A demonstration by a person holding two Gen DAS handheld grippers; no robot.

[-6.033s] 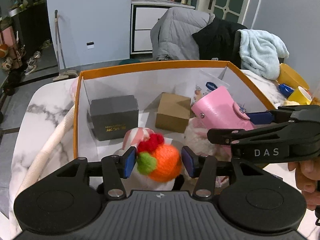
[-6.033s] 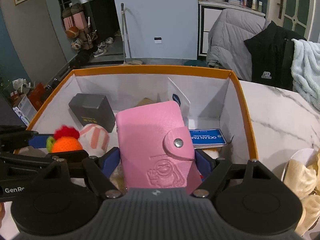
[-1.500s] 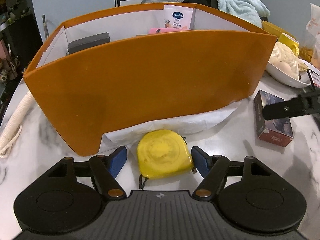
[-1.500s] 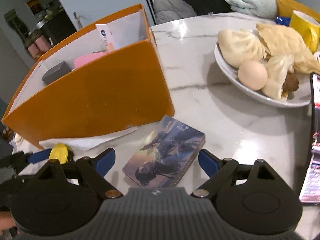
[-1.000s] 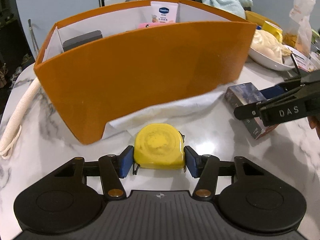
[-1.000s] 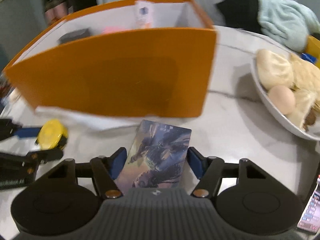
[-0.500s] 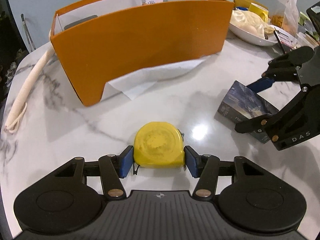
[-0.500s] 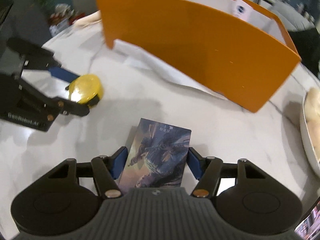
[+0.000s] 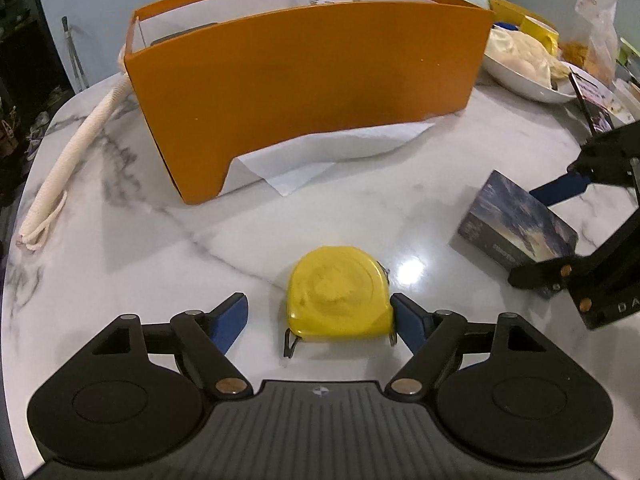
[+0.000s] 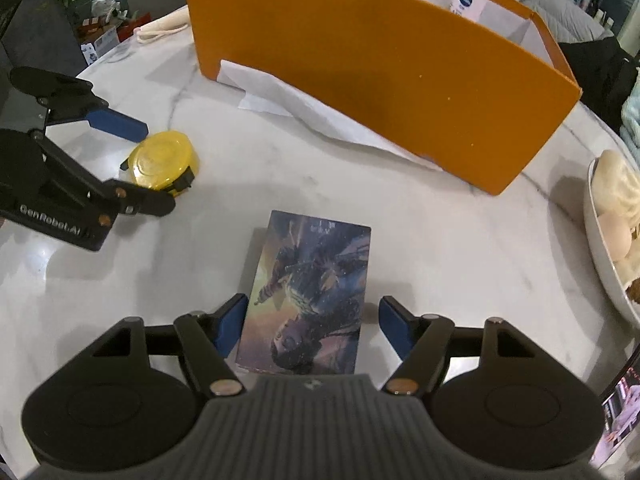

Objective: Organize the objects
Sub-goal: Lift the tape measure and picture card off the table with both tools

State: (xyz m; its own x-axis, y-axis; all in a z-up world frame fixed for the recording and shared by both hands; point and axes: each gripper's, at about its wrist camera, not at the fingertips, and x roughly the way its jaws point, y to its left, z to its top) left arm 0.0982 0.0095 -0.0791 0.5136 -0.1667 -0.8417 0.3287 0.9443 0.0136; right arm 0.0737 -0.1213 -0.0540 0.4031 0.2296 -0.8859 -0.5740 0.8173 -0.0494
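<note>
A yellow tape measure (image 9: 338, 293) lies flat on the marble table between the fingers of my open left gripper (image 9: 320, 318); the right pad (image 9: 408, 320) is at its side and the left pad is apart from it. It also shows in the right wrist view (image 10: 162, 165). A picture-printed card box (image 10: 310, 290) lies flat on the table between the fingers of my open right gripper (image 10: 312, 326), with gaps on both sides. The box also shows in the left wrist view (image 9: 518, 220). An orange storage box (image 9: 308, 64) stands behind them.
White tissue paper (image 9: 320, 156) sticks out under the orange box. A white rope handle (image 9: 76, 148) lies at the left. A white bowl of food (image 10: 612, 248) is at the right, with a phone (image 10: 620, 416) near the right front edge.
Both grippers have opened. The tape measure and the card box now rest on the table, released, well in front of the orange box.
</note>
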